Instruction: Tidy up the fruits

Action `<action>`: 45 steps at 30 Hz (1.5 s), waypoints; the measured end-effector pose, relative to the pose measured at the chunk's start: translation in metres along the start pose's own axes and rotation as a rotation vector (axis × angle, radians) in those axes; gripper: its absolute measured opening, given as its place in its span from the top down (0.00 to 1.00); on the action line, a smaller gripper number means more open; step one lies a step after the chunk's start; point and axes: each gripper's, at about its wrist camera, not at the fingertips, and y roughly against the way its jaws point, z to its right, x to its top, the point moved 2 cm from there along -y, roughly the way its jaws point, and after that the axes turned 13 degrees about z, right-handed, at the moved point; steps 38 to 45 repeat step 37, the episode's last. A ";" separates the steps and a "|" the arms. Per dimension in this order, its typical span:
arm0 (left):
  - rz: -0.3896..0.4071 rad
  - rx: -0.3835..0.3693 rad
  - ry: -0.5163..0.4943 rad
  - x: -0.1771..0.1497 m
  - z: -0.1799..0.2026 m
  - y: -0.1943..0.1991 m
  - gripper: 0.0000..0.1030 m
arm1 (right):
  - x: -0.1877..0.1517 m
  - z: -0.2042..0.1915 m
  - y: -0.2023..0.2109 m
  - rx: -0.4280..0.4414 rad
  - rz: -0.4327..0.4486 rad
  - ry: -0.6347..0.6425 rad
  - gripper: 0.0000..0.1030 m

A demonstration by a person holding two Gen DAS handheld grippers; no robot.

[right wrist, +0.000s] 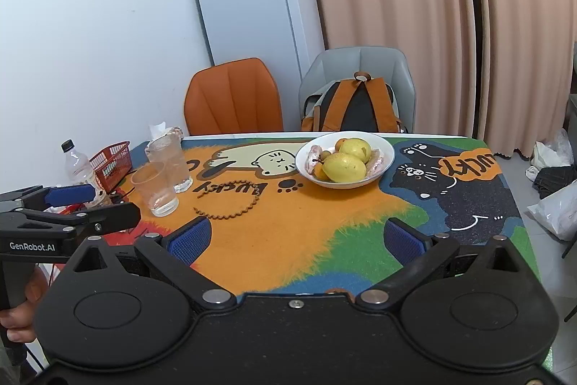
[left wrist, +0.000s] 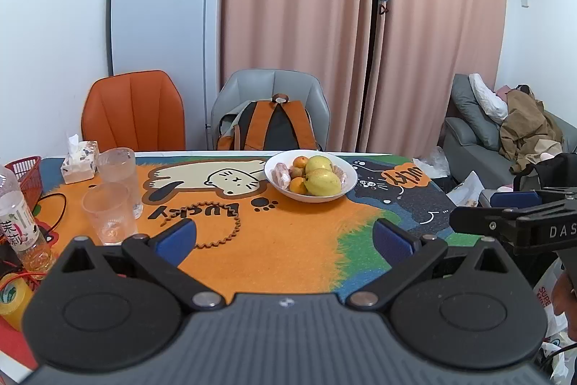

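Tools [left wrist: 285,239] [right wrist: 295,239] agape; bowl [right wrist: 387,147] untouched

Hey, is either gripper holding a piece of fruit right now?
No, the left gripper and right gripper are both open and empty, and the fruit sits in the white bowl.

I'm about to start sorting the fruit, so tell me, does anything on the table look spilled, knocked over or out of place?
Nothing is spilled or tipped. The bowl sits upright with the pears and the rest of the fruit inside, and both cups stand upright. The only stray item is a bead string lying loose on the mat.
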 end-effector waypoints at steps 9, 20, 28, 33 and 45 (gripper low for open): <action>-0.004 -0.004 -0.005 0.000 0.001 -0.001 0.00 | 0.000 0.001 -0.001 0.002 -0.001 0.003 0.00; -0.010 -0.003 -0.005 0.000 0.001 -0.003 0.00 | -0.001 0.001 -0.002 -0.005 -0.004 0.002 0.00; -0.019 0.006 0.010 -0.003 -0.003 -0.005 0.00 | -0.006 0.004 -0.005 -0.010 -0.015 0.001 0.00; -0.024 0.011 0.019 -0.007 -0.006 -0.008 0.00 | -0.010 0.008 -0.008 -0.015 -0.023 0.000 0.00; -0.028 0.025 0.035 -0.012 -0.009 -0.014 0.00 | -0.016 0.014 -0.012 -0.035 -0.020 -0.018 0.00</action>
